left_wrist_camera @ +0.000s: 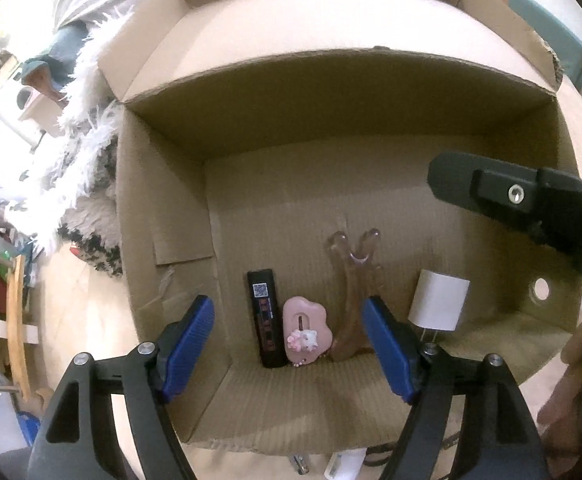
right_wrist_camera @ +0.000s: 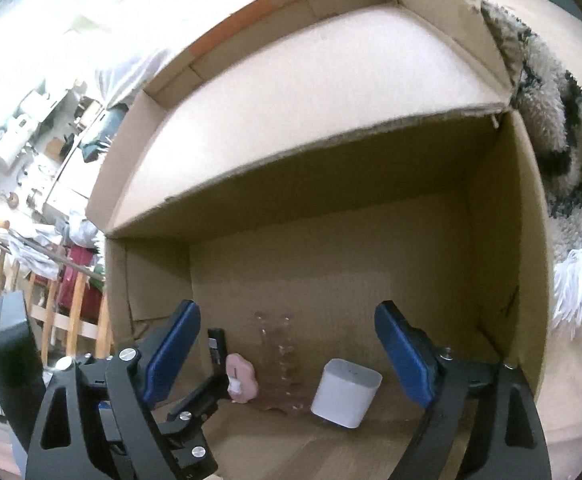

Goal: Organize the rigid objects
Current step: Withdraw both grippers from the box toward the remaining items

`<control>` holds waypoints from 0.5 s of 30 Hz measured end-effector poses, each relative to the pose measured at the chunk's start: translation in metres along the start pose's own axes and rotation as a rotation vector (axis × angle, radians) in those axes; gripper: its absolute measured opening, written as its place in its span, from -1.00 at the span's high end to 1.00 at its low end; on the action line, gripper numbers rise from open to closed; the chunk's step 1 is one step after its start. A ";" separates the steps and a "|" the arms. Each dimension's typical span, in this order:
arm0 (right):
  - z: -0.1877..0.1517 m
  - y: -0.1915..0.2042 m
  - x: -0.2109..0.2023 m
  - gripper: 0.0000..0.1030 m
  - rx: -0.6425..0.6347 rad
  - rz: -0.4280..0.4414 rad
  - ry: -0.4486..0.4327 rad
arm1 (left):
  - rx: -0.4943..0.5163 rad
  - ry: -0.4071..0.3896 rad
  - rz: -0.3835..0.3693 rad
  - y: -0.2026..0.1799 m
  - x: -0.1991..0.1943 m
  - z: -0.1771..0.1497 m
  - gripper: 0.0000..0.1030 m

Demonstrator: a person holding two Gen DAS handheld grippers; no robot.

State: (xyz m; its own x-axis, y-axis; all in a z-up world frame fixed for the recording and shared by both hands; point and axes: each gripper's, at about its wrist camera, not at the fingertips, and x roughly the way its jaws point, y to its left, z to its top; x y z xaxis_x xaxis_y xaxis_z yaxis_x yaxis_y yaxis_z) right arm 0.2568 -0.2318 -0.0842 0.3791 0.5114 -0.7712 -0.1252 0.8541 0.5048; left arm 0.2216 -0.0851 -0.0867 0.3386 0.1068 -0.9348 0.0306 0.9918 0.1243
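Shaggy rug (left_wrist_camera: 91, 184) at 9 o'clock | cardboard box (left_wrist_camera: 163, 208) — black battery (left_wrist_camera: 265, 318), pink charm (left_wrist_camera: 307, 330), perhaps hair clip (left_wrist_camera: 351, 280), white charger (left_wrist_camera: 439, 306) | left gripper (left_wrist_camera: 287, 348), right gripper (right_wrist_camera: 287, 356) — both spread, empty

Matt corrugated cardboard box (left_wrist_camera: 163, 208), glossy clear plastic clip (left_wrist_camera: 351, 280), smooth white plastic charger (right_wrist_camera: 347, 394).

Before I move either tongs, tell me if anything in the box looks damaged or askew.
The four items sit in a tidy row on the box floor: black stick, pink charm, clear clip, white charger. Only the cardboard box looks worn: its left wall is creased and peeling low down, and a flap edge is ragged at upper right.
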 end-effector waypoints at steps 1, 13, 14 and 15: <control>0.000 0.001 0.000 -0.84 0.000 -0.002 -0.007 | -0.002 -0.003 -0.002 0.001 -0.001 0.000 -0.45; -0.011 0.010 -0.039 -0.83 -0.051 -0.016 -0.090 | -0.054 -0.071 -0.040 0.013 -0.047 -0.017 -0.45; -0.012 0.010 -0.044 -0.83 -0.050 -0.012 -0.095 | -0.056 -0.072 -0.042 0.014 -0.049 -0.016 -0.45; -0.014 0.010 -0.048 -0.83 -0.049 -0.010 -0.100 | -0.060 -0.077 -0.045 0.016 -0.053 -0.019 -0.45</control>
State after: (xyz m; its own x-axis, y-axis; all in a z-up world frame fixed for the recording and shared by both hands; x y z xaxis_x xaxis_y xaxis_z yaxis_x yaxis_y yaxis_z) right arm 0.2246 -0.2468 -0.0480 0.4697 0.4929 -0.7324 -0.1648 0.8640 0.4757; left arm 0.1864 -0.0736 -0.0413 0.4093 0.0584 -0.9105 -0.0084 0.9981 0.0602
